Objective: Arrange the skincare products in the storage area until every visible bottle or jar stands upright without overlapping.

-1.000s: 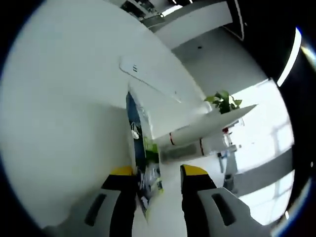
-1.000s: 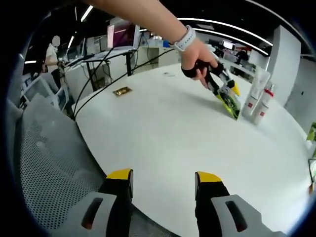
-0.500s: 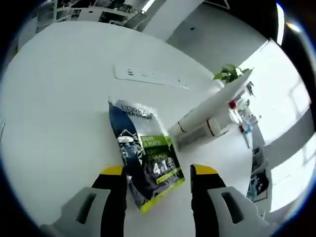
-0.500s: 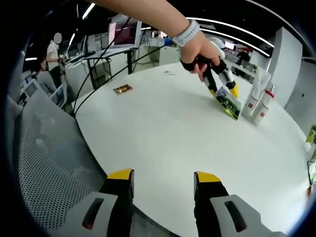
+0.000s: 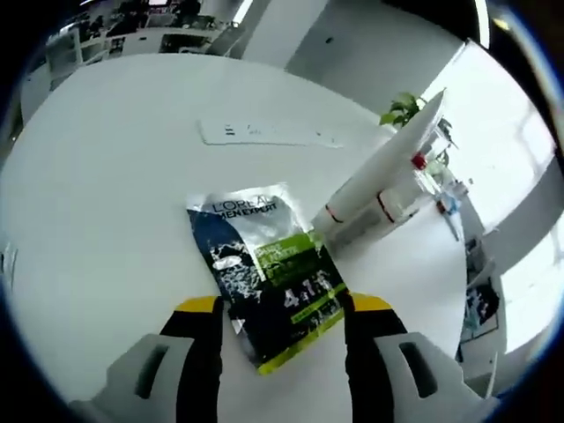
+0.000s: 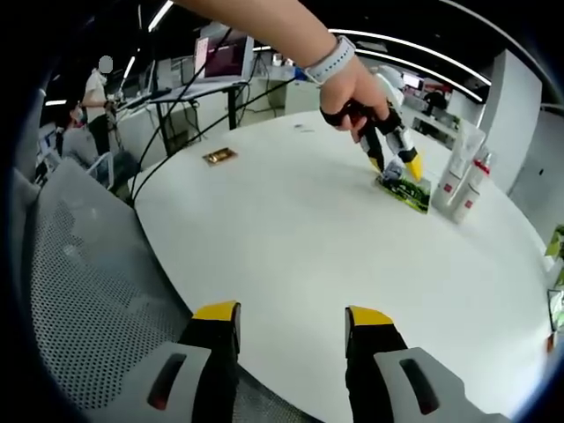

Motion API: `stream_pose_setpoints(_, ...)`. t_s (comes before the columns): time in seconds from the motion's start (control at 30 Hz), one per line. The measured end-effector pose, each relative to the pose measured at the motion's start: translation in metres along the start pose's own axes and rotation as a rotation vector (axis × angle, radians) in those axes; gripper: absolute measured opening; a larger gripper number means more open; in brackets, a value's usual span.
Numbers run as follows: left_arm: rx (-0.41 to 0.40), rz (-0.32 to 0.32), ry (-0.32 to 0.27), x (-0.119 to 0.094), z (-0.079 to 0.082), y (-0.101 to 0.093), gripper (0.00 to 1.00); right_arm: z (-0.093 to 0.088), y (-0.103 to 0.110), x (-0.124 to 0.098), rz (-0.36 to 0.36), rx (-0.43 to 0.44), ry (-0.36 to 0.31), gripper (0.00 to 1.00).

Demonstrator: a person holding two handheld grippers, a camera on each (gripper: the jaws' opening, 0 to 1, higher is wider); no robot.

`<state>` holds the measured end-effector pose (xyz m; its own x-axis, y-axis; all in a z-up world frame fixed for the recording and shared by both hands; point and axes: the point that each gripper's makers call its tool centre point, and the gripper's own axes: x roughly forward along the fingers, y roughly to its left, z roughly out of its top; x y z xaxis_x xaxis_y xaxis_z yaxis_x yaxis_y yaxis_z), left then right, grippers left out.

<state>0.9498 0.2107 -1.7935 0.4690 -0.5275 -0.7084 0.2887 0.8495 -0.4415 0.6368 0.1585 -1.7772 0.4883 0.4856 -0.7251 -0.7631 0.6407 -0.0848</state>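
While the round white bench (image 6: pixel 291 238) carries every item, the step in hand is judged to be righting the flat sachet (image 5: pixel 264 269), a blue, silver and green L'Oréal Men Expert packet lying face-up on the bench between the parted jaws of the left tool (image 5: pixel 284 310); in the right gripper view the same sachet (image 6: pixel 404 190) lies just beside the standing tubes, with the left tool (image 6: pixel 394 164) poised over it in the person's hand (image 6: pixel 351 92). The left tool is spread wide and grips nothing, though whether its tips touch the packet cannot be told. To do the step well, the jaws would best close across the sachet's narrow sides near one end, so that it can be tipped up and leaned clear of the tubes without knocking them; a thin packet is likely to slump, so a slow release seems prudent. The right tool (image 6: pixel 291 315) hangs open and empty over the near bench edge, well apart from the products. Counted, largest to smallest: one bench; one mesh chair (image 6: pixel 84 291) beside it; two white tubes (image 5: pixel 374 194), both upright with red bands; one flat white strip (image 5: pixel 269 134) beyond the sachet; one sachet; one small gold packet (image 6: pixel 218 158) lying well apart.
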Motion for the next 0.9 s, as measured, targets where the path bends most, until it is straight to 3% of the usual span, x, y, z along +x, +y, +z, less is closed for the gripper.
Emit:
stream_pose_setpoints(0.2,-0.021,-0.044,-0.004,-0.001,-0.002,-0.010,0.52,-0.001,0.000,0.000,0.002,-0.006,0.007,0.42)
stream_pose_setpoints(0.4,-0.014,-0.045,0.004,-0.004,-0.005,-0.013,0.54,-0.002,0.000,0.001,0.002,-0.011,0.016,0.42)
stream_pose_setpoints(0.5,0.024,-0.024,-0.016,-0.014,-0.001,-0.010,0.58,-0.002,0.000,0.001,0.002,-0.014,0.016,0.42)
stream_pose_setpoints(0.6,0.013,-0.060,-0.042,-0.027,0.002,-0.010,0.56,-0.002,0.001,0.000,0.004,-0.018,0.013,0.43)
stream_pose_setpoints(0.67,0.037,-0.071,-0.124,-0.043,0.010,-0.012,0.58,-0.002,0.001,0.001,0.005,-0.020,0.013,0.44)
stream_pose_setpoints(0.77,0.075,-0.057,-0.241,-0.070,0.017,-0.008,0.86,0.002,0.001,0.000,0.002,-0.020,-0.005,0.43)
stream_pose_setpoints(0.87,0.057,-0.067,-0.273,-0.089,0.013,0.000,0.89,0.001,0.002,0.000,0.007,-0.021,0.001,0.44)
stream_pose_setpoints(0.9,0.030,-0.055,-0.320,-0.101,0.015,0.004,0.92,0.002,0.003,0.000,0.011,-0.025,-0.004,0.44)
